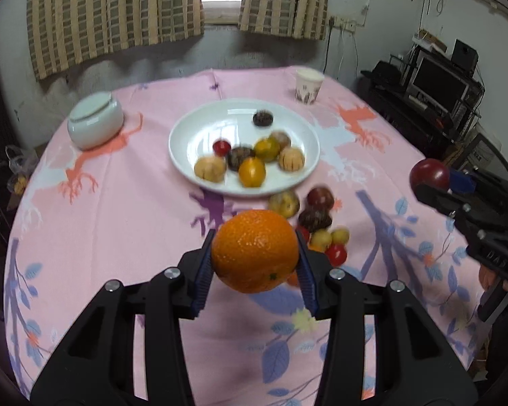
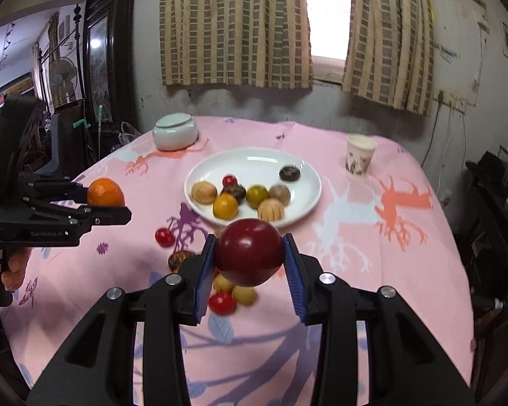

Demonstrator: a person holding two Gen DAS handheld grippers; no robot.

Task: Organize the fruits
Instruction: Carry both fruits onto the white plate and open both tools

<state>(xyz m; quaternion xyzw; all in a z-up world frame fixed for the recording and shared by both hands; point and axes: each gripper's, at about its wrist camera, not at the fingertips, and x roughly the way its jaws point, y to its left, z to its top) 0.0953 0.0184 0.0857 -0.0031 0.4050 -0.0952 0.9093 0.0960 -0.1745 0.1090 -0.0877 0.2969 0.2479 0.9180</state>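
My left gripper (image 1: pixel 254 253) is shut on a large orange (image 1: pixel 254 250) and holds it above the pink tablecloth, short of the white plate (image 1: pixel 199 128). My right gripper (image 2: pixel 250 253) is shut on a dark red apple (image 2: pixel 249 250), also above the cloth before the plate (image 2: pixel 308 186). The plate holds several small fruits (image 1: pixel 252 171). More small fruits (image 1: pixel 315 220) lie loose on the cloth near the plate's front edge. The right gripper with the apple shows in the left wrist view (image 1: pixel 430 174); the left gripper with the orange shows in the right wrist view (image 2: pixel 105 193).
A white lidded jar (image 1: pixel 94 121) stands at the back left of the table. A paper cup (image 1: pixel 308 84) stands at the back right. A wall with curtains is behind the table. A shelf with a monitor (image 1: pixel 437 84) is to the right.
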